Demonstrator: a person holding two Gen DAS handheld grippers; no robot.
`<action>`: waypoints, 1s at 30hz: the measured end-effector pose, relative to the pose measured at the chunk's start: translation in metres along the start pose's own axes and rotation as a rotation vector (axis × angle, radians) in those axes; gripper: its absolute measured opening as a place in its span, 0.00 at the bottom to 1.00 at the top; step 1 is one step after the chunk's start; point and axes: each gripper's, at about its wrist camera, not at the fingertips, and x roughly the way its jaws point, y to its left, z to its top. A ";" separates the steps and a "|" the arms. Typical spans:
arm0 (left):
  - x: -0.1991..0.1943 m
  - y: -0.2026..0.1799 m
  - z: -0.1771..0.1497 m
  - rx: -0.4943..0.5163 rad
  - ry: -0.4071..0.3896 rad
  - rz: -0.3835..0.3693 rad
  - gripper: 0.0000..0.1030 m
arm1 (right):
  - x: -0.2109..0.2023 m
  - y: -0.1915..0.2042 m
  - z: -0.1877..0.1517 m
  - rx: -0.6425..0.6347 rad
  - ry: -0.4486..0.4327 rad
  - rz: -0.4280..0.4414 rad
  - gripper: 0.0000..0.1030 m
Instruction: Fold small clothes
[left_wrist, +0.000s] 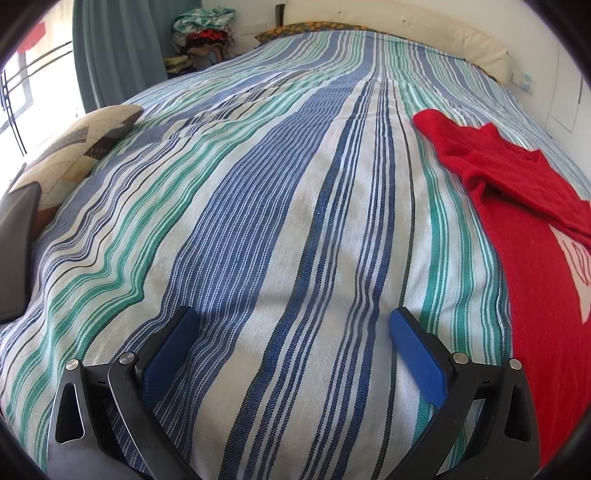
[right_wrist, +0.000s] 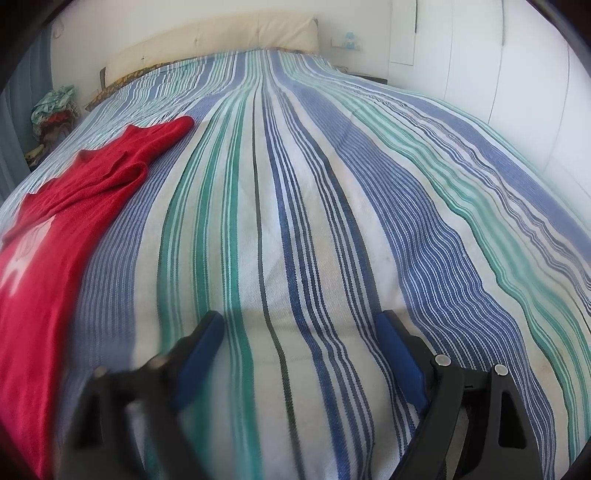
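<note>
A small red knit sweater (left_wrist: 524, 229) with a white motif lies on the striped bedspread (left_wrist: 280, 206), at the right edge of the left wrist view. It also shows at the left of the right wrist view (right_wrist: 62, 221), with one sleeve folded across the body and the other stretched toward the headboard. My left gripper (left_wrist: 291, 321) is open and empty, low over the bedspread to the left of the sweater. My right gripper (right_wrist: 299, 325) is open and empty, over the bedspread (right_wrist: 332, 221) to the right of the sweater.
A patterned cushion (left_wrist: 77, 147) and a dark flat object (left_wrist: 16, 251) lie at the bed's left edge. A pile of clothes (left_wrist: 203, 33) sits beyond the bed by a curtain. A cream headboard (left_wrist: 424, 29) stands at the far end, with white wardrobe doors (right_wrist: 517, 74) on the right.
</note>
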 end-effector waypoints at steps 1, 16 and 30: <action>0.000 0.000 0.000 -0.002 -0.002 -0.002 1.00 | 0.000 0.001 0.000 -0.002 0.001 -0.003 0.83; 0.000 0.001 0.000 -0.003 -0.006 -0.004 1.00 | -0.001 0.000 -0.004 0.010 -0.022 0.008 0.83; -0.099 0.005 -0.027 -0.005 0.213 -0.431 0.77 | -0.057 -0.009 0.013 0.080 0.114 0.237 0.83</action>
